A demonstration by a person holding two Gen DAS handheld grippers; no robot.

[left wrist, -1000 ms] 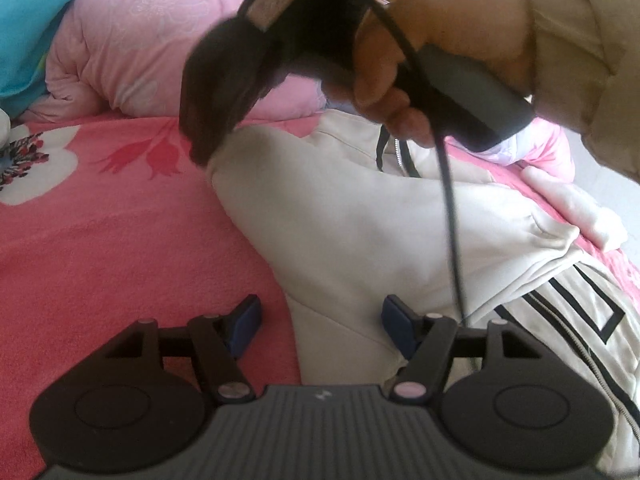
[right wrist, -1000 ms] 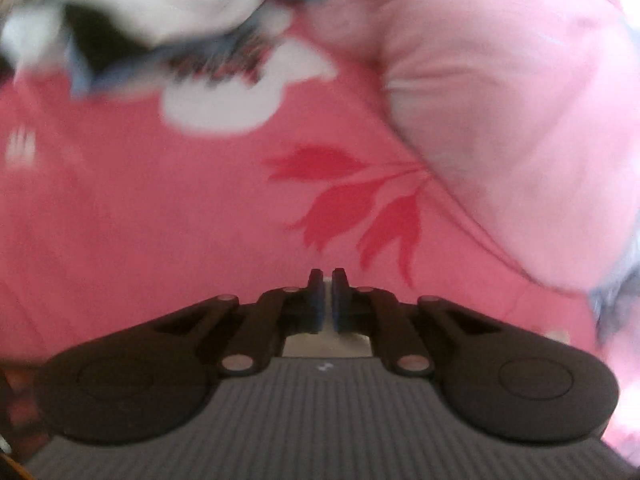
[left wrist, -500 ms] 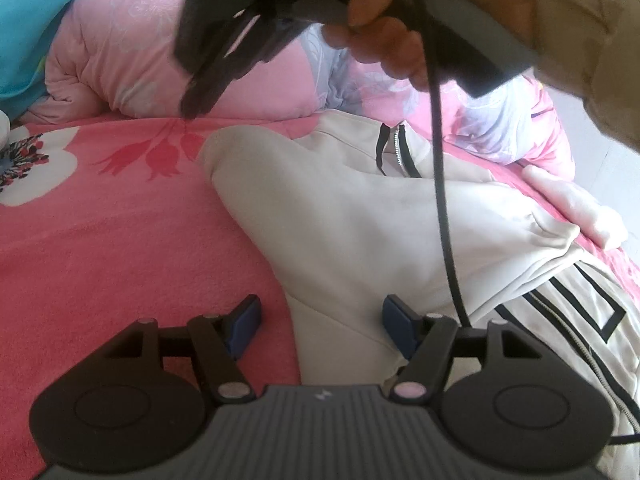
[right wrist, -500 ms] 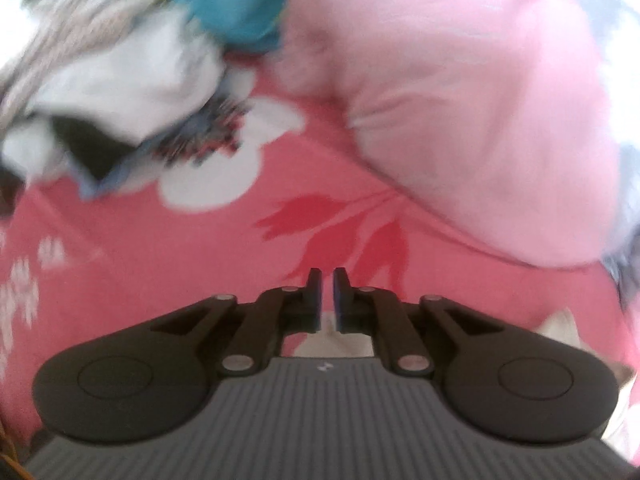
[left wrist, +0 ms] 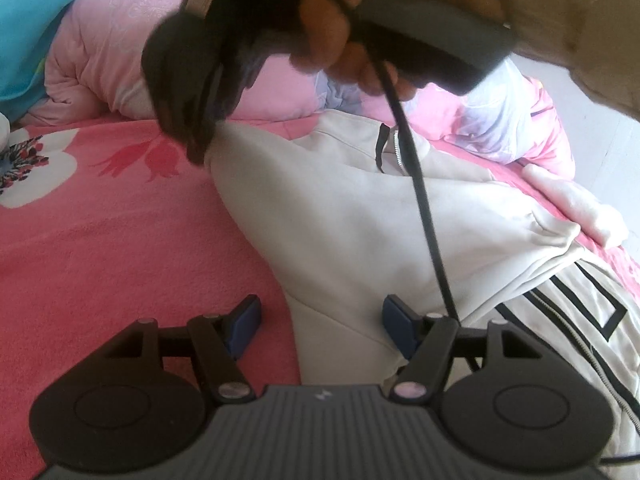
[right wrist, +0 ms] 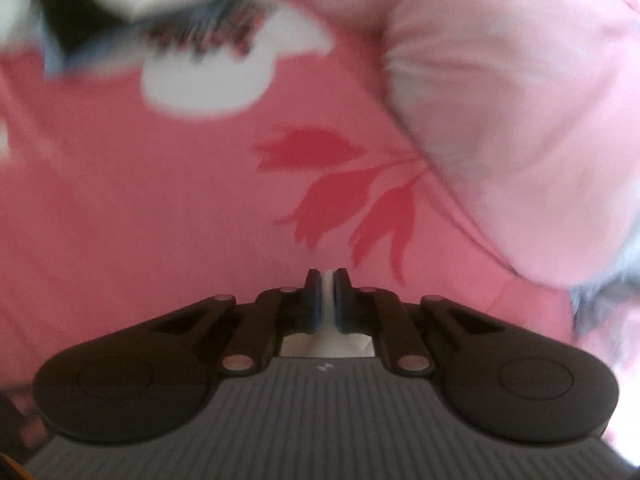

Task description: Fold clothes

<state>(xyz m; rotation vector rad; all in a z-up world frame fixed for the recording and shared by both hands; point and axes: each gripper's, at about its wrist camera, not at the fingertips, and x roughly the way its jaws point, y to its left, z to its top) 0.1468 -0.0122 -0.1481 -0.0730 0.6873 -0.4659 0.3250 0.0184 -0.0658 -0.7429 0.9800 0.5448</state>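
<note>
A cream zip-up jacket (left wrist: pixel 360 220) with black stripes lies spread on the pink flowered bedspread (left wrist: pixel 100 240). My left gripper (left wrist: pixel 322 324) stands open low over its near edge; cloth lies between the blue pads, which do not press it. A hand holds my right gripper (left wrist: pixel 196 148) at the jacket's far left corner. In the right wrist view the right gripper's (right wrist: pixel 327 296) jaws are closing, and a fold of cream cloth (right wrist: pixel 328 312) sits pinched between the pads. A black cable (left wrist: pixel 424 208) hangs across the jacket.
A pink quilt (left wrist: pixel 120 52) and a turquoise blanket (left wrist: pixel 24 40) are bunched along the far side of the bed. A blurred heap of other clothes (right wrist: pixel 120 4) lies on the bedspread in the right wrist view. A beige sleeve (left wrist: pixel 580 28) fills the upper right.
The right gripper lifted off the jacket's corner, then came back down onto it; cream cloth now shows between its pads. The left gripper has not moved.
</note>
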